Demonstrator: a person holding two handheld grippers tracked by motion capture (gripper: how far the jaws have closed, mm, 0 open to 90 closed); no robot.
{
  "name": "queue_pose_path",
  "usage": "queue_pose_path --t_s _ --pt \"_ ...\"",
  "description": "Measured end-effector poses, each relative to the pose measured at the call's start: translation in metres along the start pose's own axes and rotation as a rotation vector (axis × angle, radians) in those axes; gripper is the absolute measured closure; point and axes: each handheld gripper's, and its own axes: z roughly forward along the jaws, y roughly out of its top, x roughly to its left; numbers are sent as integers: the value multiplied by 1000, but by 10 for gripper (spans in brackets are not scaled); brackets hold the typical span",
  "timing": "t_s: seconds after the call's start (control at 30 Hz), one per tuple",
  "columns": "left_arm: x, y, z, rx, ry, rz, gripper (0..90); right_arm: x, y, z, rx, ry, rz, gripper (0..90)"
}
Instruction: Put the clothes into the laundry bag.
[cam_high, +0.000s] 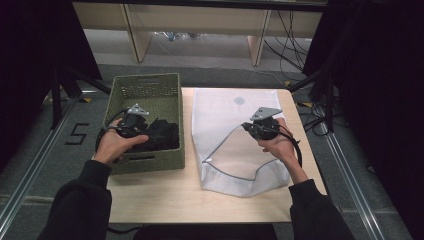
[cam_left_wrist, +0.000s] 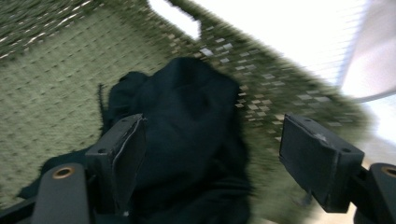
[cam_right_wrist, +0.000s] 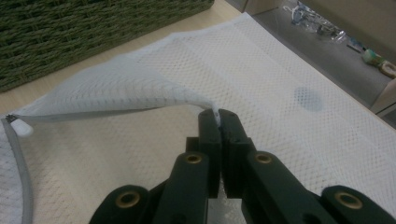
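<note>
A white mesh laundry bag lies on the wooden table, its zipped mouth toward the person. My right gripper is shut on the bag's upper edge and holds it lifted, so the mouth gapes. A green woven basket stands left of the bag with dark clothing inside. My left gripper hangs inside the basket over that clothing. In the left gripper view its jaws stand open, the black garment lying between and beyond them, with the pads not pressing on it.
The bag's grey zipper edge runs along its opening. The table's front part is bare wood. Dark curtains flank the table on both sides, and cables lie on the floor behind it near wooden furniture legs.
</note>
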Motion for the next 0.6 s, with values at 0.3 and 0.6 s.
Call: queue_pose_path --t_s 0.3,0.6 --pt "33 2 19 84 2 9 217 1 0 0 3 14 8 899" --pt "44 -3 45 181 -60 54 198 0 -1 3 2 10 9 898"
